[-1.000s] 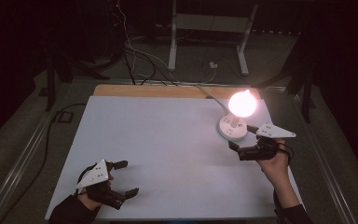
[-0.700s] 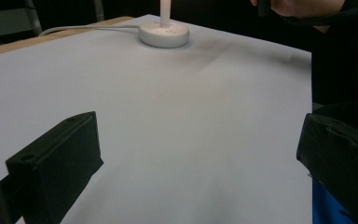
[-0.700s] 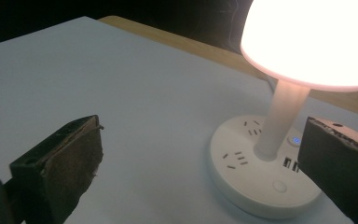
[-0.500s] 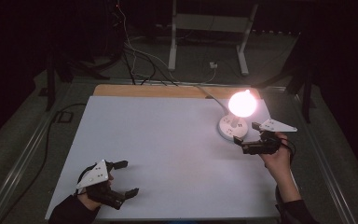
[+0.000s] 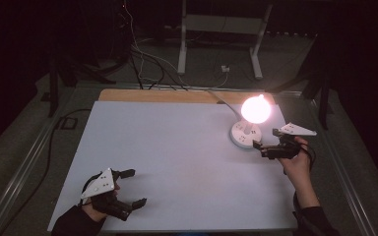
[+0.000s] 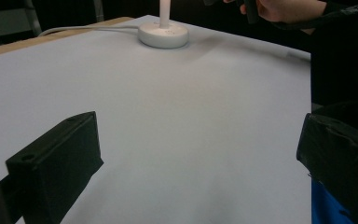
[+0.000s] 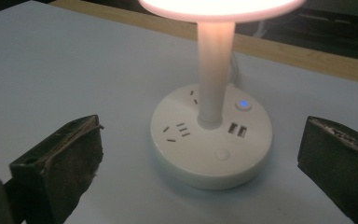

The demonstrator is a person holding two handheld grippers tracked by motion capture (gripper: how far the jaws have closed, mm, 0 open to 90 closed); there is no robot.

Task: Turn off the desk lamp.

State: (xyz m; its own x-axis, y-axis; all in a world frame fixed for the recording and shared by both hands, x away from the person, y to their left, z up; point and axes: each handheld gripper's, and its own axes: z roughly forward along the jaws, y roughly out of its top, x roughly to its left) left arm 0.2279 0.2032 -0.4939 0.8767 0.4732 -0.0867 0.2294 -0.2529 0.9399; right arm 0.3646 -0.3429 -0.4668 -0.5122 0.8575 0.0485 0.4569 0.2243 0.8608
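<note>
The lit lamp stands at the table's far right, the right gripper spread just beside its base, probably about to press a button, while the left gripper waits spread, well apart.

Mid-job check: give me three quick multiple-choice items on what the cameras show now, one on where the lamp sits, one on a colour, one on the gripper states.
1. Where does the lamp stand on the table?
A. near the left gripper
B. far right part, by the right gripper
C. centre

2. What colour is the lit dot on the lamp base?
A. red
B. green
C. blue

3. How do the jaws stand?
A. both grippers open
B. both shut
C. right shut on the lamp

Answers: 1 B, the high view shows it beside the right gripper. 2 C, the right gripper view shows blue. 3 A, left gripper and right both spread, holding nothing.
</note>
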